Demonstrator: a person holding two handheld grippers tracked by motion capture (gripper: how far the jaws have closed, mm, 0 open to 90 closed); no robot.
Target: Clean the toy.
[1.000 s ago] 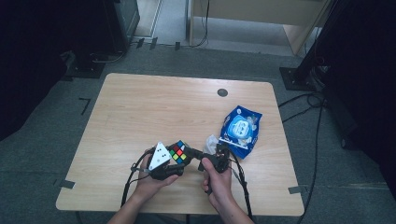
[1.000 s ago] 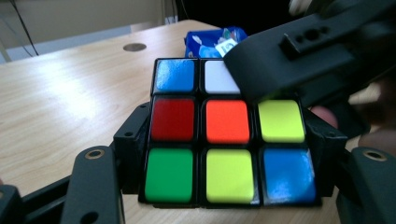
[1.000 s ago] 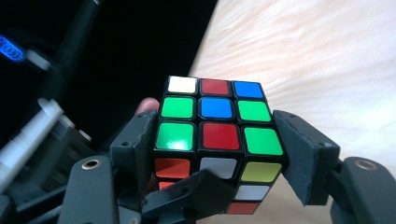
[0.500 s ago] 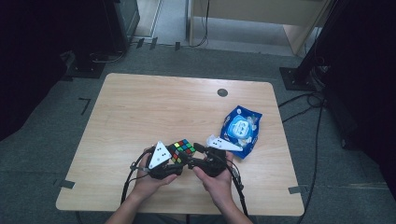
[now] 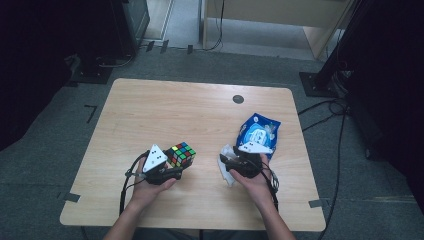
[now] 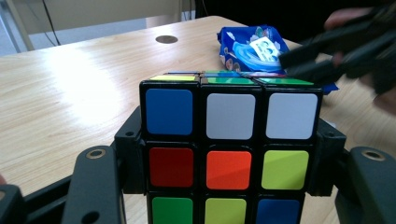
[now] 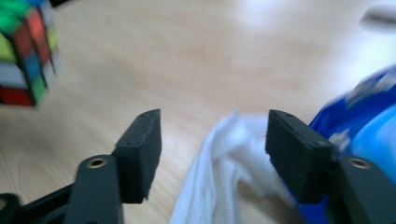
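Observation:
A scrambled Rubik's cube point(image 5: 180, 154) sits at the front middle of the wooden table, and my left gripper point(image 5: 173, 165) is shut on it. In the left gripper view the cube point(image 6: 229, 154) is squeezed between both black jaws. My right gripper point(image 5: 226, 162) stands apart from it at the right, open, above a crumpled white tissue point(image 5: 227, 172). Its jaws have just been closing. The tissue point(image 7: 224, 158) lies between them and lower down, touching neither pad. A blue snack packet point(image 5: 260, 131) lies just behind the right hand.
A dark round grommet point(image 5: 238, 99) sits near the table's far edge. The bare wooden tabletop point(image 5: 165, 112) stretches behind the cube. Cables trail from both grippers over the front edge. Dark stands and a cable lie on the floor around the table.
The two hands have drawn apart. The left gripper carried the cube to the left, and the right gripper left the cube and moved right over the white tissue.

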